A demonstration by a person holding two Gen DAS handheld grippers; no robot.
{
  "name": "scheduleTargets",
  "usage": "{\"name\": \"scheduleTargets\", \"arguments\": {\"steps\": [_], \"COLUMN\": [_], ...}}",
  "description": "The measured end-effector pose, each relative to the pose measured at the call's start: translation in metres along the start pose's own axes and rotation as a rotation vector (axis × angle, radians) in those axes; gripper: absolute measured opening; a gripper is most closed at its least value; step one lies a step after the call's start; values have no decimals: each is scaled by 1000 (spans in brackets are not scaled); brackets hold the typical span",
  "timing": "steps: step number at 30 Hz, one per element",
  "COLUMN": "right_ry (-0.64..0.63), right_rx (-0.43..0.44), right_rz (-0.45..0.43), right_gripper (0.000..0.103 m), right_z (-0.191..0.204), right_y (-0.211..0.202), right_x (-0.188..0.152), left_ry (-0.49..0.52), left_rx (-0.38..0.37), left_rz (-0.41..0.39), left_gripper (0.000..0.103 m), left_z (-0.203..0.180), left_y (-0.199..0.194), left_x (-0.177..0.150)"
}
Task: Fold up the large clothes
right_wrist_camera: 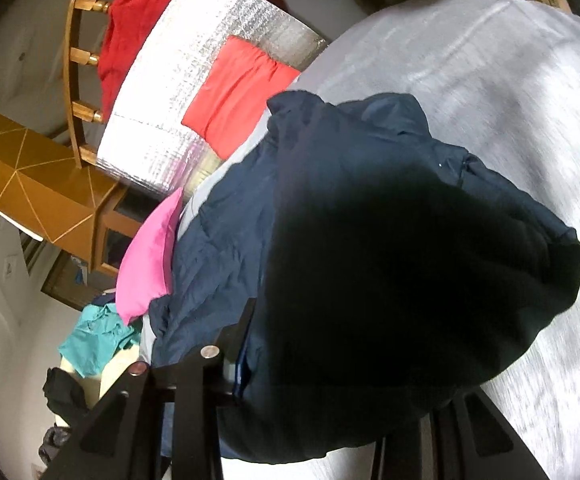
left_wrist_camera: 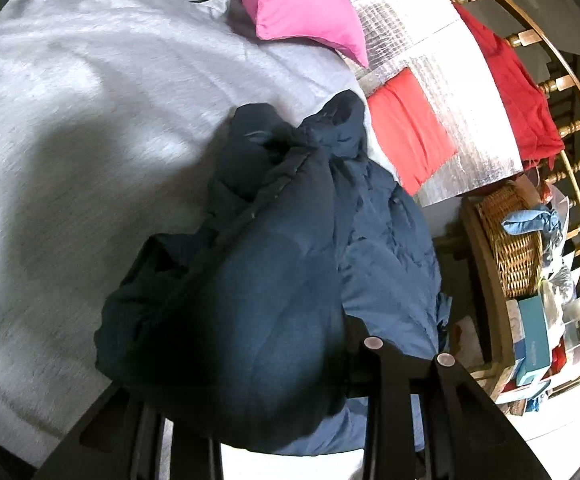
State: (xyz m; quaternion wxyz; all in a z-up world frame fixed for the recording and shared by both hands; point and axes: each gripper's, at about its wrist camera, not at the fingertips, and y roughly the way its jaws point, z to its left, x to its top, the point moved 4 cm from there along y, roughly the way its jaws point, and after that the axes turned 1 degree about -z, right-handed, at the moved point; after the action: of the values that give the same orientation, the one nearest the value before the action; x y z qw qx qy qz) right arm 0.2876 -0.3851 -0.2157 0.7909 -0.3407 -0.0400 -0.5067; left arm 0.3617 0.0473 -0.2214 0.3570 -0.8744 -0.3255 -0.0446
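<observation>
Jacket [left_wrist_camera: 273, 272], dark navy and padded, lies bunched on the grey bed sheet [left_wrist_camera: 69, 140], near the edge of the bed that faces the silver foil mat [left_wrist_camera: 430, 80]. In the left wrist view the jacket's bulk fills the lower centre and drapes over the left gripper [left_wrist_camera: 290, 420]. The 2 fingers are wide apart, 1 at each side of the fabric, and the cloth hides the fingertips, so whether they grip anything cannot be told.

In the right wrist view the same jacket [right_wrist_camera: 390, 260] covers the right gripper [right_wrist_camera: 310, 420] in the same manner. Its 2 fingers are also set wide apart, with dark cloth lying across the gap. Grip state cannot be told.

Surroundings, left wrist view:
- A pink pillow [left_wrist_camera: 302, 4] lies at the top of the sheet.
- An orange-red folded cloth [left_wrist_camera: 406, 136] rests on the foil mat.
- A red garment [left_wrist_camera: 518, 92] hangs at the wooden railing [left_wrist_camera: 570, 124].
- A wicker basket [left_wrist_camera: 510, 240] stands beside the bed.

Right wrist view: a teal garment [right_wrist_camera: 93, 340] lies beyond the bed edge, below the pink pillow [right_wrist_camera: 149, 260].
</observation>
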Motion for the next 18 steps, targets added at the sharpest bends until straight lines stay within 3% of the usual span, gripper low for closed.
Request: {"name": "scheduleTargets", "arguments": {"steps": [3,5,6,7,14,16,18], "right_ry": [-11,8,31,48,118,112,75], "right_rx": [-20,-20,-13,-16,-30,-40,-42], "right_rz": [15,32,44,56,131,120,70], "right_gripper": [40,46,54,60,69,69,69], "right_z": [-9,-16,-20,-24,-43,-49,-47], "right_y": [4,9,9,7,-38,-62,-84], "right_x": [-6,-4,-4,-3,3,7,14], "left_ry": [-16,-46,-57,-72,-32,9,77], "left_rx": [32,72,68,51,45,75,134], "left_rz": [27,52,61,82,132,90,-18], "left_gripper": [46,66,68,68,71,71,72], "left_z": [9,17,20,23,33,36,32], "left_y": [8,13,12,10,-36,-54,-76], "left_x": [-3,1,1,3,11,13,18]}}
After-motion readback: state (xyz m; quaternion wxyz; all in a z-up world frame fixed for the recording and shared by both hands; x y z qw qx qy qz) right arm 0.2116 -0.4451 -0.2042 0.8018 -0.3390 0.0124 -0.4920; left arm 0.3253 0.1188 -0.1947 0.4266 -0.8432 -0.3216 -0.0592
